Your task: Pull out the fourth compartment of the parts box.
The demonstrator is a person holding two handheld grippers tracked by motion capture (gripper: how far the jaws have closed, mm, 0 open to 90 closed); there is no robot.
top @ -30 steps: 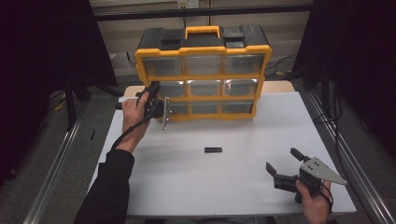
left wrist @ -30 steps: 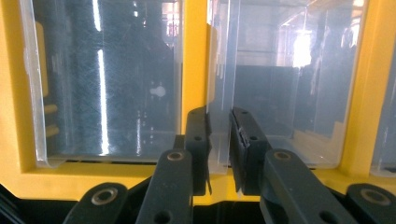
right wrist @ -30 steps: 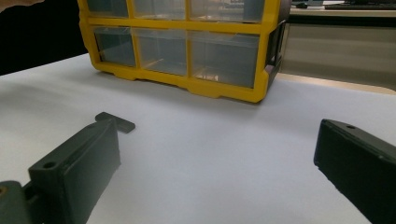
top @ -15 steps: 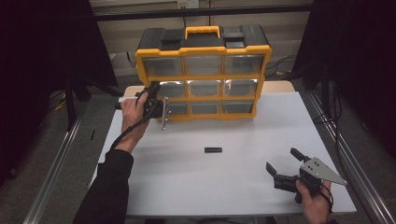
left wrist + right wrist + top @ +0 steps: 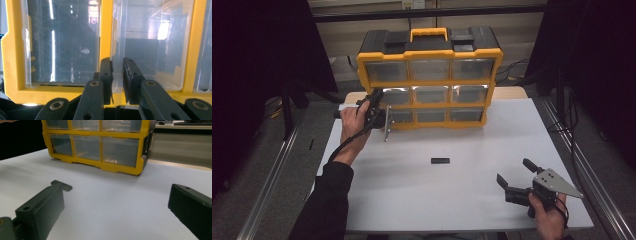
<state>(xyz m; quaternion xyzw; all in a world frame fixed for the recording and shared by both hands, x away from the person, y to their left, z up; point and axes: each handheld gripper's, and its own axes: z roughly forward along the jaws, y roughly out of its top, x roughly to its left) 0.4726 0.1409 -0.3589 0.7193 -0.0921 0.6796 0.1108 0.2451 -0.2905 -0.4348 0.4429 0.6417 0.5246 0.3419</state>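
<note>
Gripping clear drawer [image 5: 147, 47], yellow-framed, w/ left claw [image 5: 117, 72].

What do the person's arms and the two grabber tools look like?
Both tools are black with two flat, blocky jaws. The left tool trails a black cable, and a black sleeve covers that arm. The right tool carries a grey three-cornered plate on top.

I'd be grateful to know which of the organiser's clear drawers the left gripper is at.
The left gripper is at the bottom-left drawer of the yellow organiser; its jaws pinch that drawer's edge.
</note>
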